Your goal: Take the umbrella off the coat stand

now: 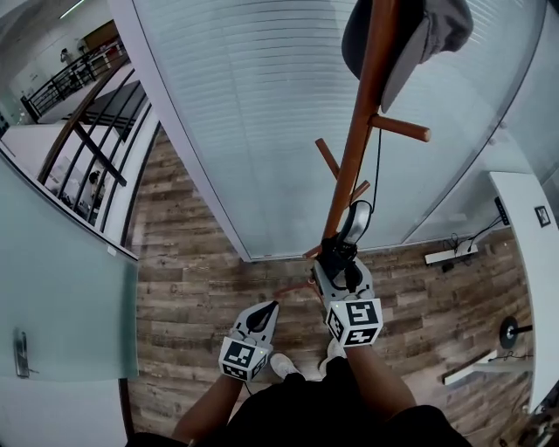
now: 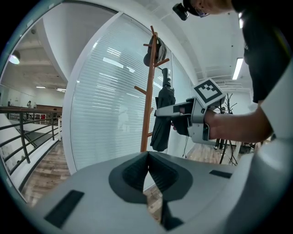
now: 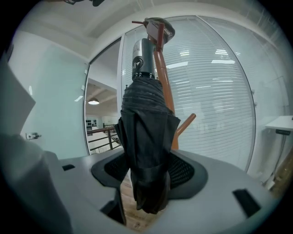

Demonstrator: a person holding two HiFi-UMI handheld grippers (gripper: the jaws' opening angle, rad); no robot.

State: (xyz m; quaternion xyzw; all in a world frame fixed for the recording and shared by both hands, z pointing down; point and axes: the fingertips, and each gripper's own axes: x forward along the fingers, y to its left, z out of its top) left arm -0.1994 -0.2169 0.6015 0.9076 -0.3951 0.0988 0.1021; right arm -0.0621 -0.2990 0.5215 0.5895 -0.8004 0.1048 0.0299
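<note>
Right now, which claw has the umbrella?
The right claw: its pads are clamped on the folded black umbrella beside the coat stand. The left claw is shut with nothing in it, short of the stand.

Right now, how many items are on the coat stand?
2: a grey cap at the top; a folded black umbrella lower down, clamped by the right gripper. Others may be hidden.
</note>
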